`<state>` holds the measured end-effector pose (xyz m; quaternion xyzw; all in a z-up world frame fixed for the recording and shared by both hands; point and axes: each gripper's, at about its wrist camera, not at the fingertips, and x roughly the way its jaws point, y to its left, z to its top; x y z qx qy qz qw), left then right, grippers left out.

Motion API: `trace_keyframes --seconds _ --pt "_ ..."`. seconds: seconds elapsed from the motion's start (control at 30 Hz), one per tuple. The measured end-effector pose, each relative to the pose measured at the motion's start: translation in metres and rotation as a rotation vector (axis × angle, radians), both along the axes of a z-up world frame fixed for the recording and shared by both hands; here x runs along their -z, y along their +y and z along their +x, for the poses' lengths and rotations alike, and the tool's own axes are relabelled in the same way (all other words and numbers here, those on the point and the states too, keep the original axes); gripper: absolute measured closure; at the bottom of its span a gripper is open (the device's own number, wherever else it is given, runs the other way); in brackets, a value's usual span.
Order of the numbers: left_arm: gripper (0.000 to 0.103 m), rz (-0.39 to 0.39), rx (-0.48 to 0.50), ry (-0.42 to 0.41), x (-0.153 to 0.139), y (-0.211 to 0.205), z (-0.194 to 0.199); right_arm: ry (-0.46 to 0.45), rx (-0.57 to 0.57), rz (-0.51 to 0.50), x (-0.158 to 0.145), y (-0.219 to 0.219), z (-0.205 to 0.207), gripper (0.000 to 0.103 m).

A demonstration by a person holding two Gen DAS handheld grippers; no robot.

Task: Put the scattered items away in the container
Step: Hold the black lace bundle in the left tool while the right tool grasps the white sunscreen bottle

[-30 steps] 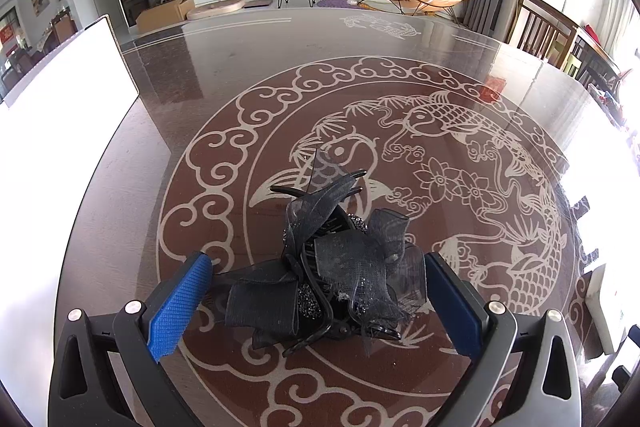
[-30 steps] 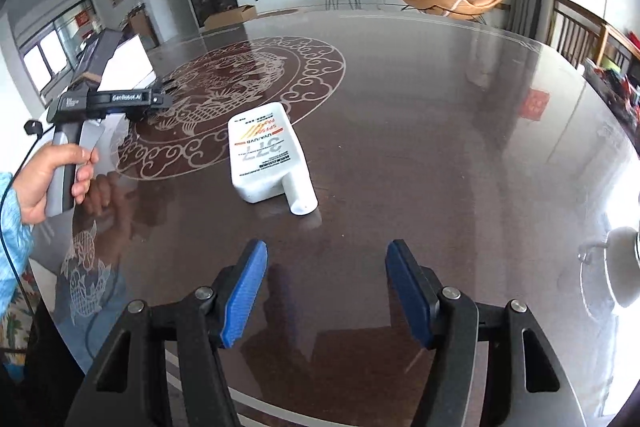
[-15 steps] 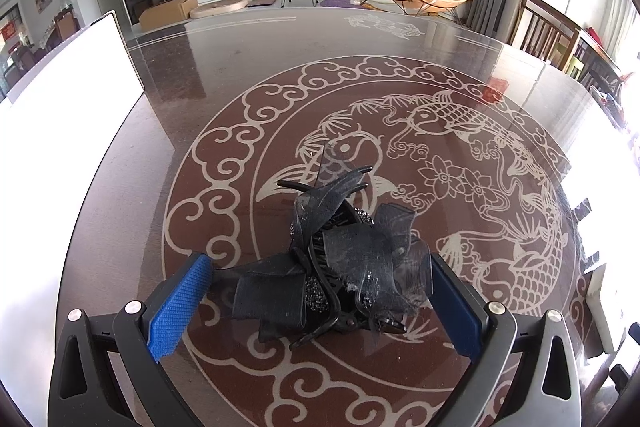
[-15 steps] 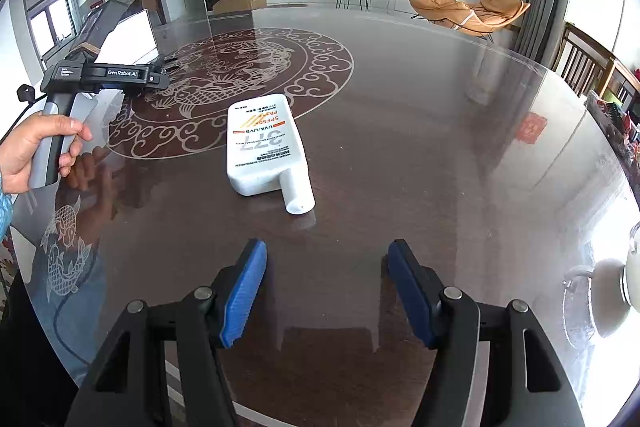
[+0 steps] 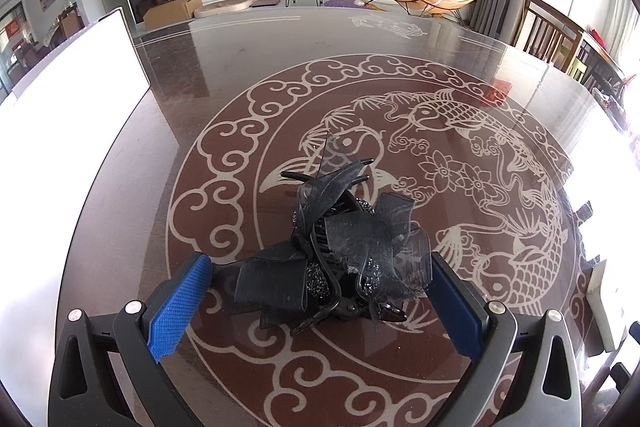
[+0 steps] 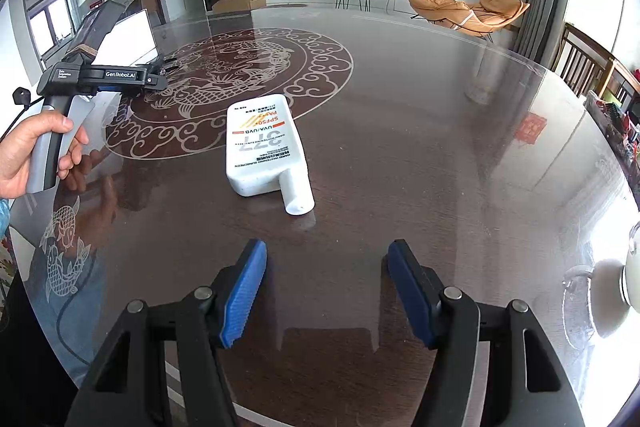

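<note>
A black hair claw clip with mesh bows (image 5: 340, 255) lies on the patterned table between the blue pads of my left gripper (image 5: 320, 291). The jaws stand wide on both sides of it, and the right pad looks close to the mesh. A white container (image 5: 60, 163) stands at the left; it also shows in the right wrist view (image 6: 128, 39). My right gripper (image 6: 326, 283) is open and empty, just above the table. A white sunscreen bottle (image 6: 264, 151) lies flat ahead of it, cap toward me. The left gripper body (image 6: 100, 79) shows at the left, held by a hand.
The dark glossy table (image 6: 440, 147) has a round koi pattern (image 5: 400, 147). A white object (image 5: 604, 307) sits at the table's right edge. A white round thing (image 6: 628, 275) shows at the far right. Wooden chairs (image 5: 552, 35) stand beyond the table.
My left gripper has moved slightly forward around the hair clip, which now sits deeper between the pads. The right gripper has turned a little, with the bottle staying in place.
</note>
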<state>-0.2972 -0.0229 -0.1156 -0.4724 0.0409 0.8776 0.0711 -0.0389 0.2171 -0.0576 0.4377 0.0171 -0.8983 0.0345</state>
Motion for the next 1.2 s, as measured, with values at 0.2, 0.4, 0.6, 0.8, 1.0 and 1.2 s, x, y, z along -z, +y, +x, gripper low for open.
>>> trace_keyframes --seconds 0.2,0.4,0.6,0.8,1.0,1.2 --pt "0.000 0.000 0.002 0.000 0.000 0.000 0.000 0.000 0.000 0.000 0.000 0.000 0.000 0.038" --pt "0.000 0.001 0.002 0.002 0.000 0.001 0.001 0.000 0.000 0.000 0.000 0.000 0.000 0.038" --pt "0.000 0.002 0.001 0.001 0.000 0.001 0.001 0.000 0.000 0.000 0.001 -0.001 0.000 0.038" --pt "0.000 0.001 -0.005 -0.001 -0.002 0.002 0.002 -0.006 0.005 0.005 0.000 0.001 -0.001 0.037" --pt "0.000 0.005 0.003 0.001 -0.003 -0.001 -0.001 0.101 -0.020 -0.106 -0.023 0.013 -0.003 0.037" --pt "0.000 0.005 0.002 0.001 -0.003 -0.001 -0.001 0.144 -0.189 -0.091 -0.044 -0.012 -0.042 0.037"
